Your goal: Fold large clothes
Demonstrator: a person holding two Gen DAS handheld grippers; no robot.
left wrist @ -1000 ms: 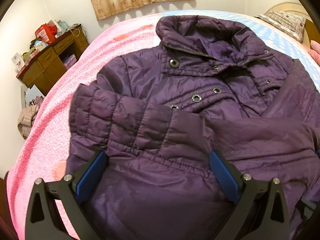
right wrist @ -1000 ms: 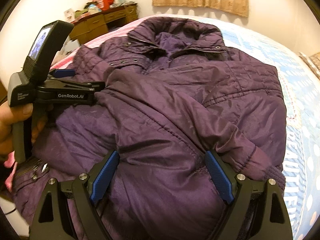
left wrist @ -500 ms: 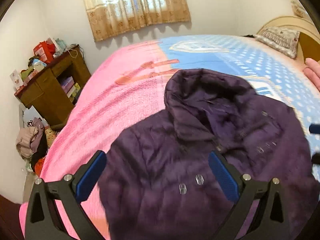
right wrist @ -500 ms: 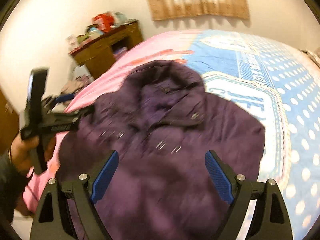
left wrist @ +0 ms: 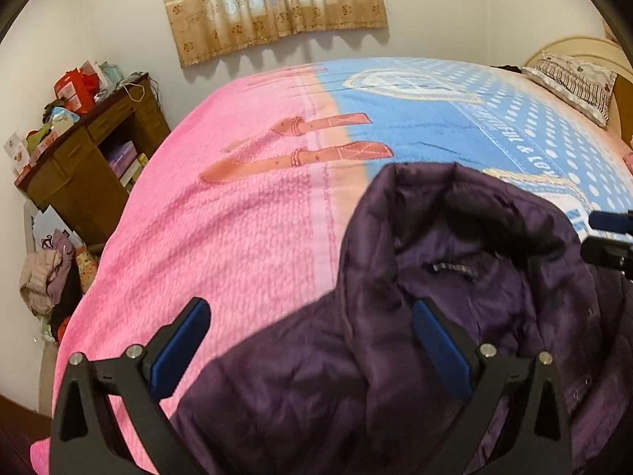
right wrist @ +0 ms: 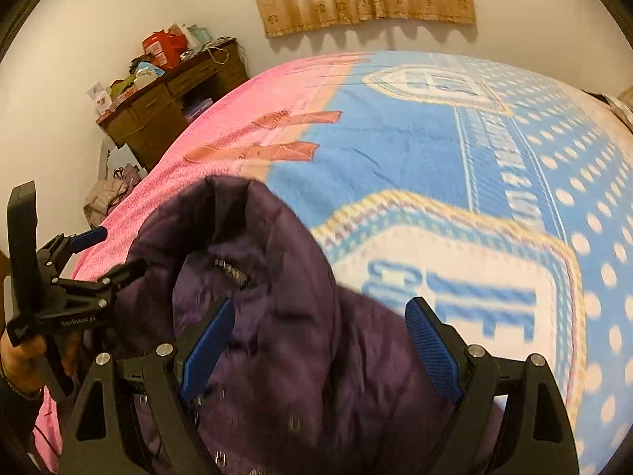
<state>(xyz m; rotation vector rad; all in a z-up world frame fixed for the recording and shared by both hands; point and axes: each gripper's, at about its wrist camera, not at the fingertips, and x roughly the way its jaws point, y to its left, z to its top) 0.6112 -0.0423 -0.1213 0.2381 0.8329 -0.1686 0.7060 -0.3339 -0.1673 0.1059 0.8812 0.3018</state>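
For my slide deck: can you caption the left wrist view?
Open tongs over the collar of a purple jacket on a pink-and-blue bedspread.

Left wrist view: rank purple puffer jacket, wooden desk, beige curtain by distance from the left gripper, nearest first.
1. Purple puffer jacket: between the fingers of the left gripper, lower right.
2. Wooden desk: left, beside the bed.
3. Beige curtain: far wall, top centre.

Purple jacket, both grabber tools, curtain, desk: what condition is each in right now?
Purple jacket: lies on the bed, collar standing open, nothing gripping it.
Left gripper: jaws wide open, empty.
Right gripper: jaws wide open, empty.
Curtain: drawn shut, daylight glowing through.
Desk: cluttered with boxes on top.
Blanket: spread flat over the bed.
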